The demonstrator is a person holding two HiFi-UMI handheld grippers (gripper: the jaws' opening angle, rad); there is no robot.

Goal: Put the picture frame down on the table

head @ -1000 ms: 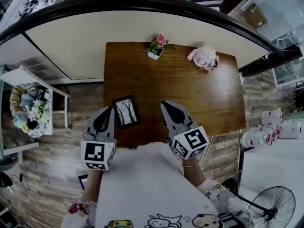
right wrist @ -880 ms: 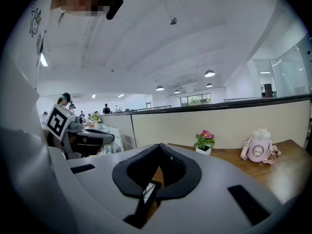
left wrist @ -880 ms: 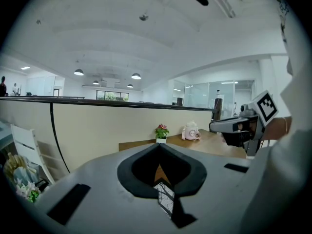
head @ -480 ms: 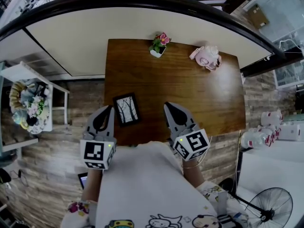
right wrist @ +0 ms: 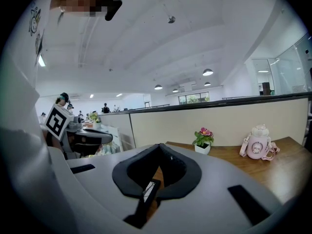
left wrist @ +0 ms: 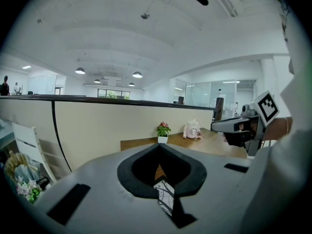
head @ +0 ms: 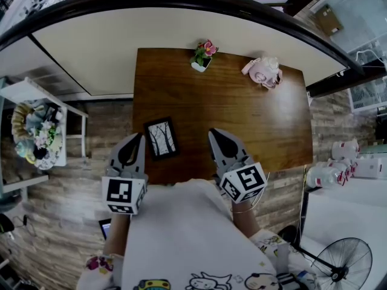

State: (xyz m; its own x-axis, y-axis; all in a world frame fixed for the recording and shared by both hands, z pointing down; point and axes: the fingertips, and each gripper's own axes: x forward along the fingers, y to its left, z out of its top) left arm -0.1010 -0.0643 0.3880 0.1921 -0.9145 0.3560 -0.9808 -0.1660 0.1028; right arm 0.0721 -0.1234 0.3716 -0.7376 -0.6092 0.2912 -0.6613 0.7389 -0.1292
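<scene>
Head view: left gripper (head: 138, 140), jaws together and empty, hovers at the table's (head: 254, 119) near edge. Picture frame (head: 161, 139) sits on the table. Right gripper (head: 212, 133) is likewise closed and empty. The frame is probably light, stiff and fragile; grip its side edges.

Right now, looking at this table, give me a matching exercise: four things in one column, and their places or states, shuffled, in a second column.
Things:
1. picture frame
2. potted flower
3. pink bottle
4. right gripper

Places or states:
A. far edge of the table, towards the right corner
B. jaws shut, nothing between them
C. near left part of the table
D. far edge, near its middle

Pairs: 1-C, 2-D, 3-A, 4-B
</scene>
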